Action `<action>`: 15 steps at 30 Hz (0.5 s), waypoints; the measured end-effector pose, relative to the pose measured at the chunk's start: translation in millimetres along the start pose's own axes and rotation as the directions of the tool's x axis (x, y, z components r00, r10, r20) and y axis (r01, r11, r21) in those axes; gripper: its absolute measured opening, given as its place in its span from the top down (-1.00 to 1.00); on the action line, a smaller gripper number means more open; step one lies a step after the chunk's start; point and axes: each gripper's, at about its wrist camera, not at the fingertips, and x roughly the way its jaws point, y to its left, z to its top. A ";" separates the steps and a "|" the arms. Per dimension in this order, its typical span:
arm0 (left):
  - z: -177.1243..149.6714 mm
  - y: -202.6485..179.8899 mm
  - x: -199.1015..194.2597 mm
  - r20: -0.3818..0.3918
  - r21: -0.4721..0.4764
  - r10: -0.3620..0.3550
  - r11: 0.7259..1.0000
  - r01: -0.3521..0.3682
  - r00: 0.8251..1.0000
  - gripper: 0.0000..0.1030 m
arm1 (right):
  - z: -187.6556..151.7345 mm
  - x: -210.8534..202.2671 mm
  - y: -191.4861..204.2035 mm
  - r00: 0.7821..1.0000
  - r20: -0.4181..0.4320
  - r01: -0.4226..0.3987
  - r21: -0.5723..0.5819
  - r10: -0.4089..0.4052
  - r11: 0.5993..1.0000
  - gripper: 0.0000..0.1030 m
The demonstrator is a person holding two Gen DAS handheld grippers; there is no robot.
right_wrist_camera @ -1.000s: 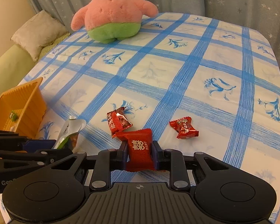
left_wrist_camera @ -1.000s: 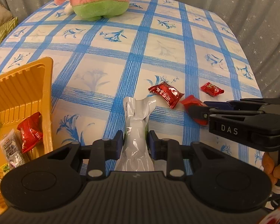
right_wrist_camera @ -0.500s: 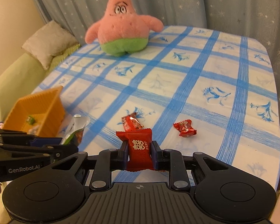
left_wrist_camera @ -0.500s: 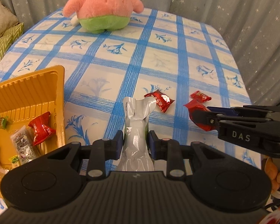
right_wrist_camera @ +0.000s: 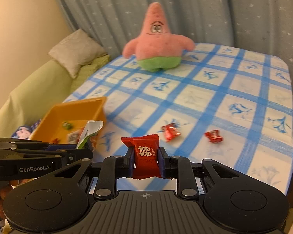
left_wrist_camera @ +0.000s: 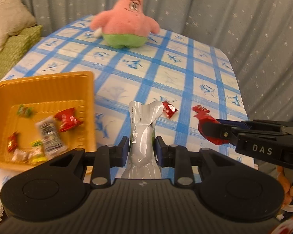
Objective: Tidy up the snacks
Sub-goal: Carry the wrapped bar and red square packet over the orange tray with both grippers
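Note:
My left gripper [left_wrist_camera: 142, 148] is shut on a silver snack pouch [left_wrist_camera: 143, 134], held upright above the table just right of the orange tray [left_wrist_camera: 87, 97]. In the right wrist view the same left gripper [right_wrist_camera: 78, 152] shows at the left with the pouch [right_wrist_camera: 88, 134] sticking up from it. My right gripper [right_wrist_camera: 146, 161] is shut on a red candy packet [right_wrist_camera: 146, 154] with white lettering; it enters the left wrist view [left_wrist_camera: 211, 134] from the right. Two red candies [right_wrist_camera: 171, 132] [right_wrist_camera: 214, 136] lie on the blue checked tablecloth [right_wrist_camera: 205, 97].
The orange tray holds several wrapped snacks [left_wrist_camera: 68, 120]. A pink and green starfish plush [right_wrist_camera: 157, 46] sits at the table's far side. A green sofa with cushions [right_wrist_camera: 76, 52] is on the left, a starred curtain behind. A hand [left_wrist_camera: 287, 187] grips the right tool.
Both grippers rose from the table with their snacks. The view pulled back, so the tray and the plush show more fully, and the tray now lies closer to the left gripper.

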 end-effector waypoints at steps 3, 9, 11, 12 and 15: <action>-6.7 12.9 -15.6 0.013 -0.030 0.024 0.999 -0.024 1.000 0.49 | -1.7 -4.4 13.8 1.000 0.000 -0.029 -0.016 0.029 0.999 0.51; -21.3 44.6 -40.5 0.023 -0.098 0.094 0.991 -0.092 0.995 0.49 | -4.4 -3.2 45.2 0.995 -0.015 -0.100 -0.060 0.100 0.993 0.51; -26.0 56.0 -47.3 0.026 -0.121 0.117 0.986 -0.113 0.993 0.49 | -5.1 -0.3 56.0 0.993 -0.023 -0.120 -0.076 0.118 0.990 0.51; -27.9 61.2 -50.3 0.027 -0.132 0.129 0.983 -0.124 0.991 0.49 | -5.2 1.7 61.8 0.992 -0.027 -0.128 -0.083 0.126 0.988 0.51; -31.9 77.3 -56.8 0.028 -0.162 0.158 0.975 -0.152 0.987 0.49 | -5.9 9.7 77.9 0.988 -0.041 -0.151 -0.104 0.148 0.983 0.51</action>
